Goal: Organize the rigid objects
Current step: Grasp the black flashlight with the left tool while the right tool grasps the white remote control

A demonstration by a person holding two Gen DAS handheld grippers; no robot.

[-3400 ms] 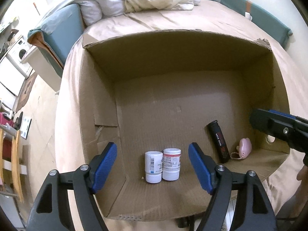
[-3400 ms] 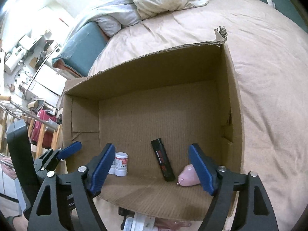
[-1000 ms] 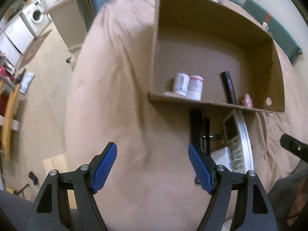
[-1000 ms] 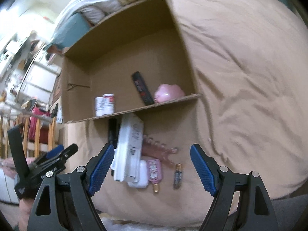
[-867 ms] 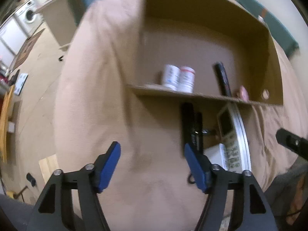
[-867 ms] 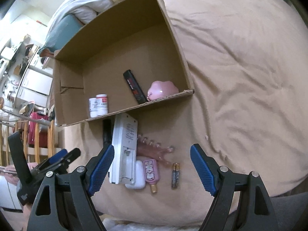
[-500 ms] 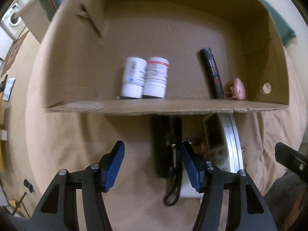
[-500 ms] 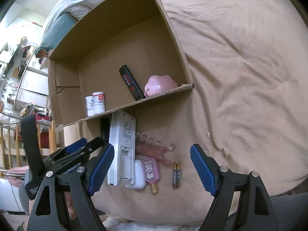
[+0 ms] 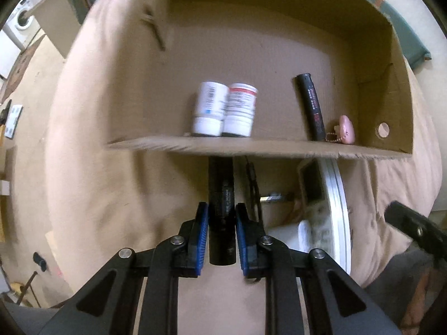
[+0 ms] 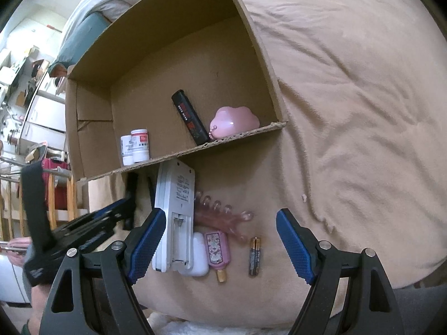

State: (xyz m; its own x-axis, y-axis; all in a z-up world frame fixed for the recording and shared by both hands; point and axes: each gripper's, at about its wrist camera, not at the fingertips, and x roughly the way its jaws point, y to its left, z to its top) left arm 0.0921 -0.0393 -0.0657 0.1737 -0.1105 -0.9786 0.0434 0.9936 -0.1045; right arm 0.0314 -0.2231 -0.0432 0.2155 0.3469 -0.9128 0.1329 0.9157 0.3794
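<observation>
One black flashlight (image 9: 222,209), seemingly cylindrical, faint print | left tool (image 9: 222,234) pinching it | right tool (image 10: 220,240) spread

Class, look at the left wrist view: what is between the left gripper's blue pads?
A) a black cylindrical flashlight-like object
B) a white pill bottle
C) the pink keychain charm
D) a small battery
A: the left gripper has its pads pressed on both sides of the black cylindrical object lying on the bed just outside the cardboard box.
</observation>
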